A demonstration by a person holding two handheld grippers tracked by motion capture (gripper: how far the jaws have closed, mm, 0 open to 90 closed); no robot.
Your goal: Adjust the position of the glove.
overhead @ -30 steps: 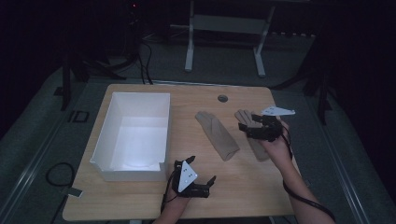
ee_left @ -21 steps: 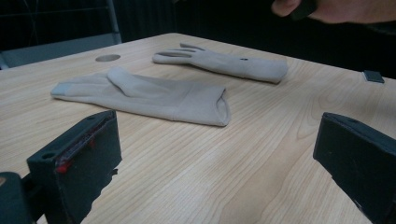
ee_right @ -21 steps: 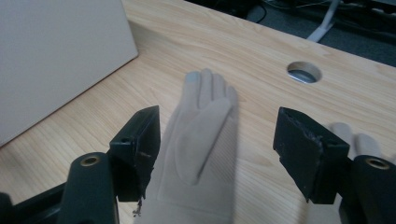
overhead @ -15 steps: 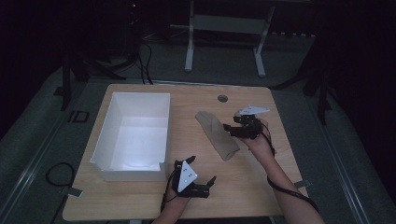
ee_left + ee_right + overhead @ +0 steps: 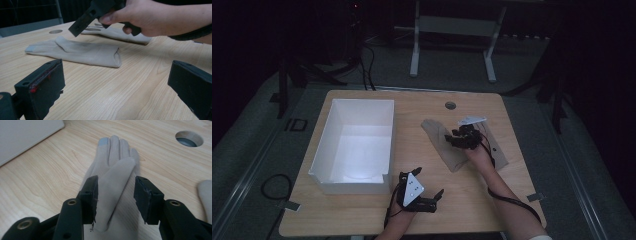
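Nearest the person, the left gripper (image 5: 428, 194) rests low on the front of the bench (image 5: 362, 220), just beside the near corner of the white box (image 5: 329, 150); its jaws stand wide apart with bare wood between them, as the left gripper view makes plain.

Farther in, the right gripper (image 5: 451, 138) is down over the near glove (image 5: 447, 150); the right gripper view shows its jaws straddling the glove's (image 5: 112, 182) folded thumb, one to each side, and they have just been closing in; the left one looks to be at the thumb's edge, the other has a gap, so the cloth sits between them unpinched.

The glove lies flat, its long axis slanting across the bench; in the high view the fingertips point away toward the far left and the cuff toward the person's right; the left gripper view gives the cuff opening (image 5: 116, 57) side on, and the right hand (image 5: 150, 17) above it; the right gripper view alone shows a grey patch on one fingertip.

A second glove (image 5: 492, 150) lies beyond and to the right, partly under the hand; the left gripper view shows it (image 5: 117, 33) stretched out behind the first; farthest, a round hole (image 5: 450, 105) in the bench.
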